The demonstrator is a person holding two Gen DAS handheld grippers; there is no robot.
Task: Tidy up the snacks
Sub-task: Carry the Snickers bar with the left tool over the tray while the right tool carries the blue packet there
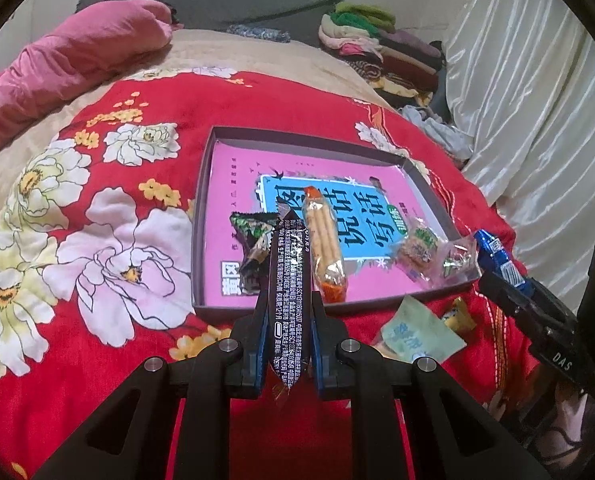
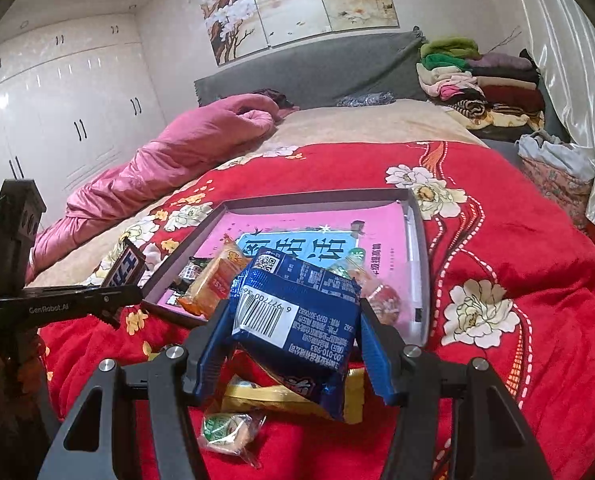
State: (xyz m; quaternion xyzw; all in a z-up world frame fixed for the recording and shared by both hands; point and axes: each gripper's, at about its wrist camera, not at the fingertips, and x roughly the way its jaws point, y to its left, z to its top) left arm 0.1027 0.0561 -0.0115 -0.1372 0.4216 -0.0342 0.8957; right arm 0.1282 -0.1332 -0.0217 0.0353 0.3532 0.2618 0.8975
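A black snack bar (image 1: 287, 288) is clamped lengthwise between the left gripper (image 1: 288, 304) jaws, apparently just short of the tray (image 1: 297, 307); a blue packet (image 2: 297, 320) is gripped by the right gripper (image 2: 295, 344) jaws near that tray.

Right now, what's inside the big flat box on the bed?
Inside the box lies a pink and blue book with a long biscuit pack, a dark green candy and clear-wrapped snacks on it. They hide parts of the cover.

A bed (image 1: 109, 320) under a red floral blanket (image 2: 517, 248) carries a shallow box tray (image 1: 211, 160) mid-scene, loose snack packets (image 2: 229, 432) near it, a pink quilt (image 1: 57, 64) far left, folded clothes (image 2: 489, 84) far right.
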